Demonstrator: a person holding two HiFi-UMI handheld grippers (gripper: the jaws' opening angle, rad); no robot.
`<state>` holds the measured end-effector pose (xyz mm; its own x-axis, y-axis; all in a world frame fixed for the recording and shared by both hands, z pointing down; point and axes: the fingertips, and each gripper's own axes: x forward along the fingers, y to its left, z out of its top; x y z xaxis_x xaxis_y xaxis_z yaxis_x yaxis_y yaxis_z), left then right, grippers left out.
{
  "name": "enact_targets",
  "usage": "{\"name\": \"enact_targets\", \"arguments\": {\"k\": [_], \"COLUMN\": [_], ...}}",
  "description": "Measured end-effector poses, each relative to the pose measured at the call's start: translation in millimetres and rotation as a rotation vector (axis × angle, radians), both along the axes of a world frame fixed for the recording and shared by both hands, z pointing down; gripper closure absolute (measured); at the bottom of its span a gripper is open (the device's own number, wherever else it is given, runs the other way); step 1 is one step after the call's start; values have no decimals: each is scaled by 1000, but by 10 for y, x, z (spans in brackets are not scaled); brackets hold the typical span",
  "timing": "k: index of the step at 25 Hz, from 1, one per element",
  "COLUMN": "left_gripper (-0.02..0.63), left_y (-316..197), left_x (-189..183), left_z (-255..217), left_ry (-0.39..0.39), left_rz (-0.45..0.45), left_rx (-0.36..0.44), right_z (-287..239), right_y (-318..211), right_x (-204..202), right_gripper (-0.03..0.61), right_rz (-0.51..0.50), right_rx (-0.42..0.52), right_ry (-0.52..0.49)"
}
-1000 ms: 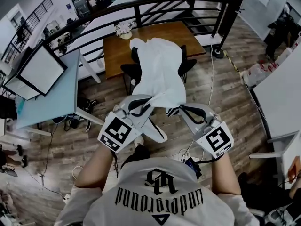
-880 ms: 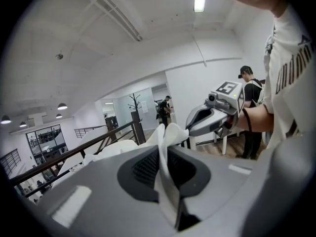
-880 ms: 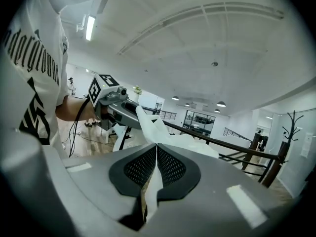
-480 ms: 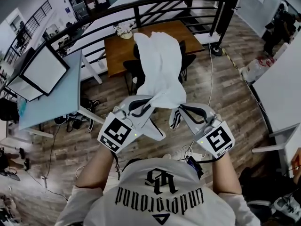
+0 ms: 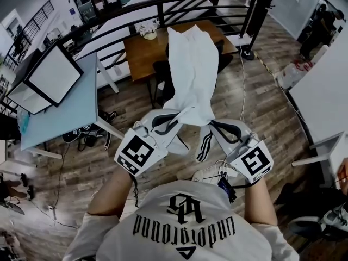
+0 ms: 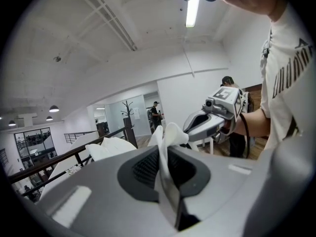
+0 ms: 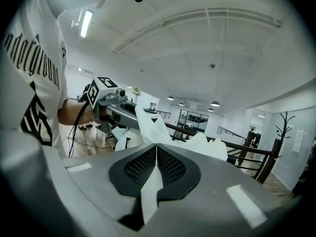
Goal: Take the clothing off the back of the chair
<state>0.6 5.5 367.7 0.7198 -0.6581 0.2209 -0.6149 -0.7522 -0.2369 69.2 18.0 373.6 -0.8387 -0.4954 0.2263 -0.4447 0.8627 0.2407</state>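
Observation:
A white garment (image 5: 193,75) stretches from the back of a black chair (image 5: 161,69) toward me, its far end still over the chair's top. My left gripper (image 5: 175,118) is shut on the garment's near edge. My right gripper (image 5: 209,124) is shut on the same edge, just to the right. A sleeve with dark stripes (image 5: 203,144) hangs down between them. In the left gripper view the white cloth (image 6: 167,138) runs up out of the left gripper (image 6: 165,162), pinched flat. In the right gripper view the cloth (image 7: 150,125) is clamped in the right gripper (image 7: 156,158).
A brown wooden table (image 5: 142,52) stands behind the chair, by a black railing (image 5: 163,7). At the left are a pale blue desk (image 5: 65,113) and a monitor (image 5: 46,80). A white table (image 5: 321,94) is at the right. Cables (image 5: 225,170) lie on the wood floor near my feet.
Both grippers have drawn back toward me with the garment, which now stretches longer and tauter from the chair. The striped sleeve has slipped free and hangs between the grippers.

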Motion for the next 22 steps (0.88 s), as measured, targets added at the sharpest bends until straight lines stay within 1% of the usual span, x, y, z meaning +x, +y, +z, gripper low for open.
{"name": "enact_targets", "arguments": {"k": [5,8,10,12,15,17,22], "left_gripper": [542,543,543,543,543,543,543], "left_y": [398,612,713,810,1017,1174,1598], "left_x": [-278,-438,-536,-606,-640,-647,-676], "left_z": [-27,22,108,243,457,572,654], "left_ry": [37,37,30,26,22,13,23], "left_rz": [41,60,67,78,112,136,178], "left_rx": [4,-10,-29,-67,-126,-151,-171], "right_z": [2,30,47,89,272,395,529], "right_y": [410,636,754,853,1038,1176,1567], "right_x": [-307,-459,-552,-629,-652,-644,-694], "right_gripper": [571,571,571,571,571,571,571], "right_rz": [33,58,76,90,122,139,134], "right_rx": [-8,-9,-2,9,-33,-71,-123], "right_ry": [-12,-5,-16,-30,-15,-14,-6]}}
